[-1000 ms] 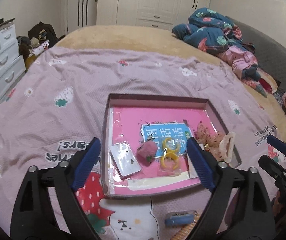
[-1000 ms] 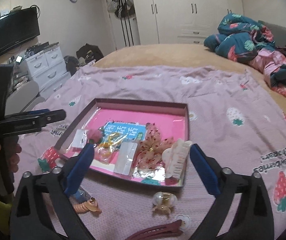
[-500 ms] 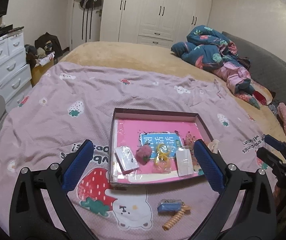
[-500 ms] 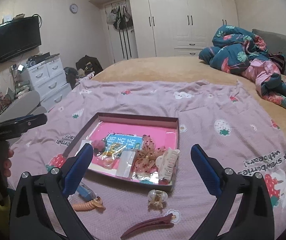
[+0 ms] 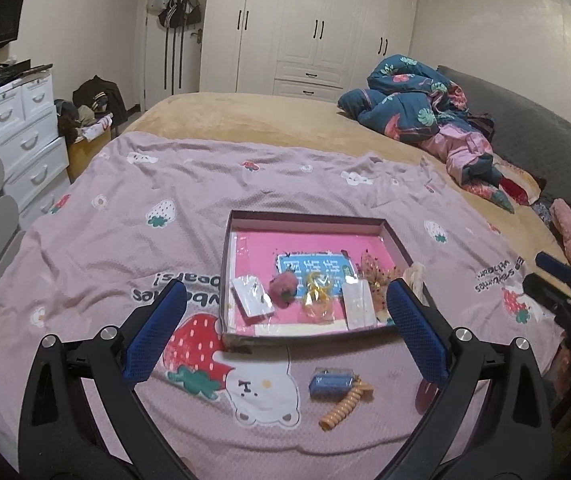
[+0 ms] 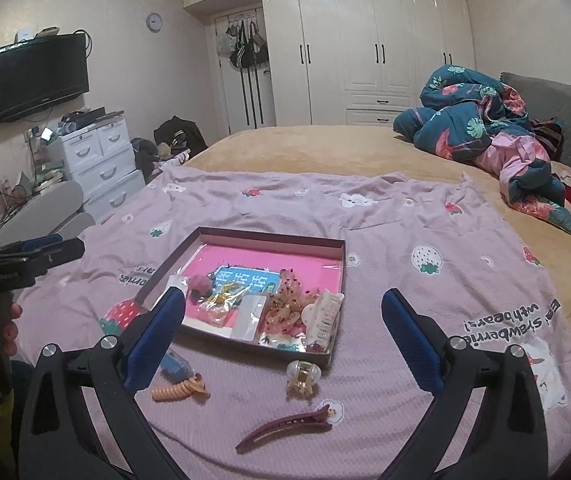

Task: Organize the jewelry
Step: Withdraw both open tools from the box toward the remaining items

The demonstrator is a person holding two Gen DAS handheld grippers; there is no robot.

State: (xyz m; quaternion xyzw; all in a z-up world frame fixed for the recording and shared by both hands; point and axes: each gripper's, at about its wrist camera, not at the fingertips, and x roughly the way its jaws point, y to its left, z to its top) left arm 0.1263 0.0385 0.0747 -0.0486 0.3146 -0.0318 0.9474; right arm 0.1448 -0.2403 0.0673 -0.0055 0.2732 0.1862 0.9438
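Four loose pcs lie on the bed's pink strawberry-print blanket [image 6: 425,312] just outside the shallow pink-lined cardboard box [image 6: 337,248]: orange coil tie [image 6: 179,391], blue clip [image 6: 175,365], clear claw clip [image 6: 303,376], maroon barrette [image 6: 285,426]. Left hand-held gripper [image 5: 285,332] just spread wide, empty; right hand-held gripper [image 6: 283,338] wide, empty. Between picks, prob.; next: drop onto one pc, pinch.

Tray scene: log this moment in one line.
left hand-held gripper open, empty | right hand-held gripper open, empty | tray part-filled | clips outside on blanket
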